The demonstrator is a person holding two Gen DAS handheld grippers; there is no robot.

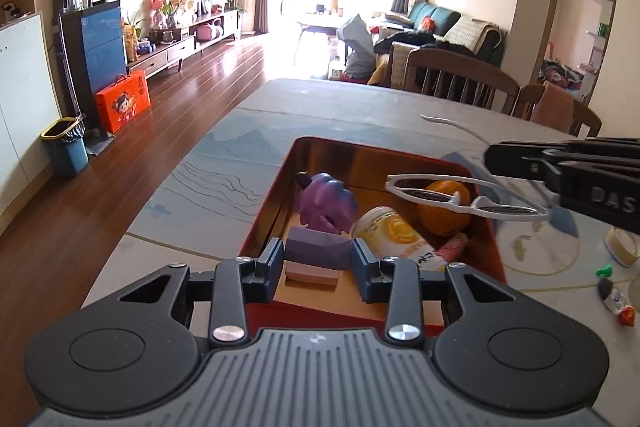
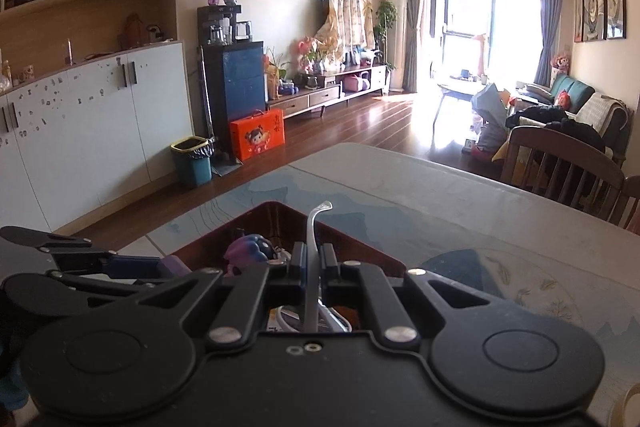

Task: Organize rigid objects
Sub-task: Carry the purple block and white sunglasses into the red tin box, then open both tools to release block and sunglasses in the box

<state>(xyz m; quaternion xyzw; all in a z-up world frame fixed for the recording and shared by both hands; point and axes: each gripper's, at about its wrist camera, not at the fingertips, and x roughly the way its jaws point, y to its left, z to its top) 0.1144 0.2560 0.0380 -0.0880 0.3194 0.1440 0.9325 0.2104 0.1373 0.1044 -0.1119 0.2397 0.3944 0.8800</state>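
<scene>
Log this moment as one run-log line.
left gripper: shut on purple block | right gripper: shut on white sunglasses arm | both over red tray

— Where did we have room? The far half of the table (image 1: 360, 103) lay bare beyond the red tray (image 1: 362, 151).

— Inside, the purple toy (image 1: 326, 201), bottle (image 1: 394, 237) and orange (image 1: 444, 223) crowded us; the white sunglasses (image 1: 460, 199) hung overhead.
</scene>
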